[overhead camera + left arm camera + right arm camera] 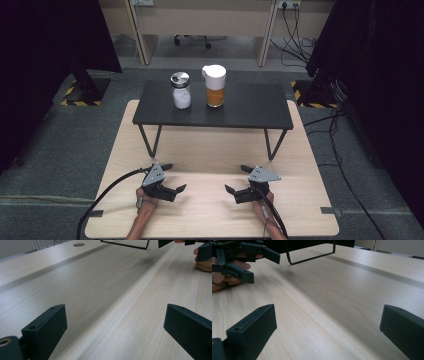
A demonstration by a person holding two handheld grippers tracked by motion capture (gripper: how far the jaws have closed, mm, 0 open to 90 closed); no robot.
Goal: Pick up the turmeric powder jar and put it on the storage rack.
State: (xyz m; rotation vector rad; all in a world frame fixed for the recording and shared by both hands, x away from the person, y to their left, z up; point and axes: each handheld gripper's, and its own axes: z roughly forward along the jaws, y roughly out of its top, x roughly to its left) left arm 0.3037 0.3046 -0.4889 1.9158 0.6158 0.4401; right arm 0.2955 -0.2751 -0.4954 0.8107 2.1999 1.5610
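Two surfaces stacked: a pale wood-grain rectangular table (210,150) on grey carpet, and on its far half a low dark rectangular shelf on thin black wire legs (215,106). Black curtains hang at both sides; desks, a chair base and wall cables lie beyond.

On the shelf, side by side but apart — a clear glass shaker jar with a silver lid and white contents (181,90) on the left, a clear jar with a white spouted lid and amber liquid (215,85) on the right. Both upright, near the shelf's middle. Nothing stands between them and the near edge of the shelf.

Near half of the table is bare wood. The left gripper (173,177) and right gripper (239,178) sit low over it, well apart, tips turned toward each other, each held by a forearm coming in from the bottom edge. Both claws spread wide, nothing between them. Cables trail off the near edge.

Left gripper view: own jaws far apart over bare grain; a wire shelf leg (125,245) at top, the other gripper's black tip and fingers (203,262) at top right — plus a round hole in the tabletop (79,244), which the high view does not make out.

Right gripper view: own jaws equally wide; the left gripper (259,258) and its hand at top left, a shelf leg loop (312,255) behind. Neither gripper view reaches the jars.
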